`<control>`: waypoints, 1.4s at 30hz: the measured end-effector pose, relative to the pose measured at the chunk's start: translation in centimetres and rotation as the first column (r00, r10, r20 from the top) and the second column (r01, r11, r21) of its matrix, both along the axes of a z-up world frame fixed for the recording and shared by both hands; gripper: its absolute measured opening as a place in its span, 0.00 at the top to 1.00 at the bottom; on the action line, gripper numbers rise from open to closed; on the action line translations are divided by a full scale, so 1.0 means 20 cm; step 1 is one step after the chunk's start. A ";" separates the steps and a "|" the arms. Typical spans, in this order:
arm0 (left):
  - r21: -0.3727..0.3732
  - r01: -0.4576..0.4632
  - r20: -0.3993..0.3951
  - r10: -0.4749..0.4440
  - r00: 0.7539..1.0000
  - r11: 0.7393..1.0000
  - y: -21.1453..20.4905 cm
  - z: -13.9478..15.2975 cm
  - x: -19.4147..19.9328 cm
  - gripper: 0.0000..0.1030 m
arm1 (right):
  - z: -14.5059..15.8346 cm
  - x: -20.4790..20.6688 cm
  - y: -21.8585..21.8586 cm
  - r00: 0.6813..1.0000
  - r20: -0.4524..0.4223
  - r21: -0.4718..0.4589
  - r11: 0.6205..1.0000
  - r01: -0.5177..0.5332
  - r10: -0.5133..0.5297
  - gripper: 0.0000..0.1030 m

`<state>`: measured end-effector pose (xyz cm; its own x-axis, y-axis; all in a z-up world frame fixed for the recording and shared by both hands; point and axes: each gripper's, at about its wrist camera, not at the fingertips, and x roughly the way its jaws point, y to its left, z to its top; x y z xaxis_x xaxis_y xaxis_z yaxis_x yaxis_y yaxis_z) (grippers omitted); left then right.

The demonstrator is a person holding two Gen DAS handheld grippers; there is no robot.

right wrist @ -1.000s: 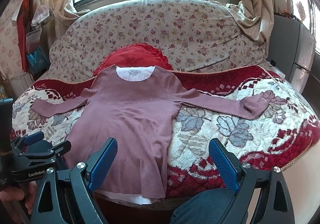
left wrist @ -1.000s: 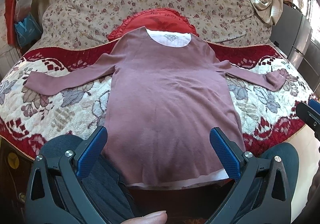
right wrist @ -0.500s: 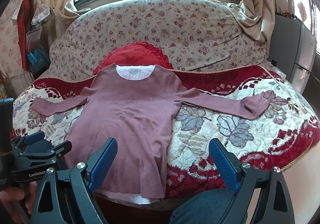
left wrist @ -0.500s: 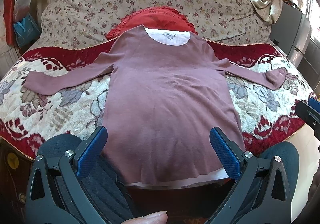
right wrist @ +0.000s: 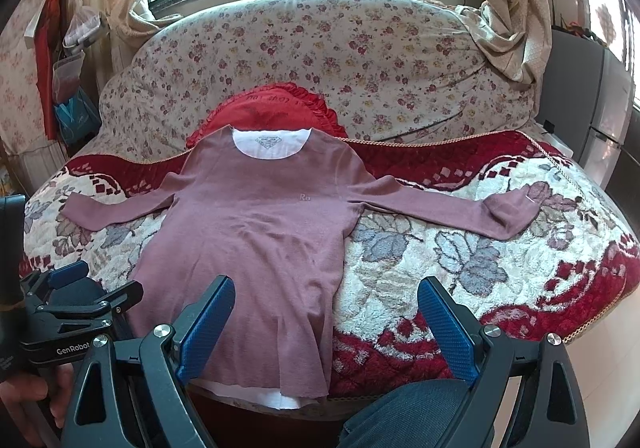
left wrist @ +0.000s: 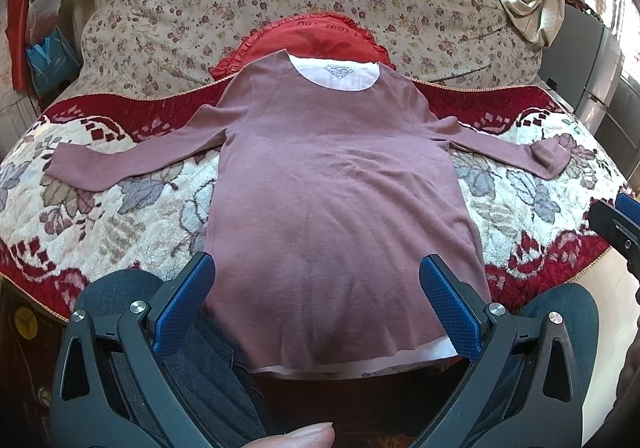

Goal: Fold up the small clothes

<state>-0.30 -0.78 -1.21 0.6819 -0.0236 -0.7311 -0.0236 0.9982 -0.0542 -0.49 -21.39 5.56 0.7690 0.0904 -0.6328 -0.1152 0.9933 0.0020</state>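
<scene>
Both wrist views face the sofa (low, near), sharing the dress (left wrist: pixel 336 184).

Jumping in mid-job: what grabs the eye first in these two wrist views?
The mauve long-sleeved top dominates, spread flat on the floral blanket, sleeves out to both sides, hem hanging over the near edge. A red frilled cushion sits just behind its collar. Both the left gripper and the right gripper are open near the hem, holding nothing.

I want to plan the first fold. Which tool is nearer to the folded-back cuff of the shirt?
Right. The right tool hangs over the blanket below that cuff; the left tool is over the hem, farther away.
</scene>
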 end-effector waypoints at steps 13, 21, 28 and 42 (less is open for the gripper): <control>-0.001 0.008 -0.004 -0.008 1.000 1.000 0.00 0.00 0.00 0.00 | -0.01 0.01 0.00 1.000 -0.001 0.000 1.000 -0.004 0.004 0.11; 0.003 0.005 -0.006 -0.005 1.000 1.000 -0.01 -0.01 0.00 0.00 | -0.01 0.01 0.01 1.000 -0.005 0.001 1.000 -0.002 0.002 0.11; 0.005 0.006 -0.001 -0.006 1.000 1.000 -0.01 -0.02 0.00 0.00 | -0.03 0.01 0.00 1.000 -0.010 0.002 1.000 -0.003 0.003 0.11; -0.015 0.003 -0.020 -0.003 1.000 1.000 0.00 -0.05 0.03 0.00 | -0.02 0.04 0.05 1.000 -0.018 -0.017 1.000 -0.020 0.020 0.11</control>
<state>0.32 -0.78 -2.12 0.6669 -0.0370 -0.7442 -0.0219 0.9974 -0.0692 0.22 -20.47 5.20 0.7555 0.0945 -0.6483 -0.1350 0.9908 -0.0129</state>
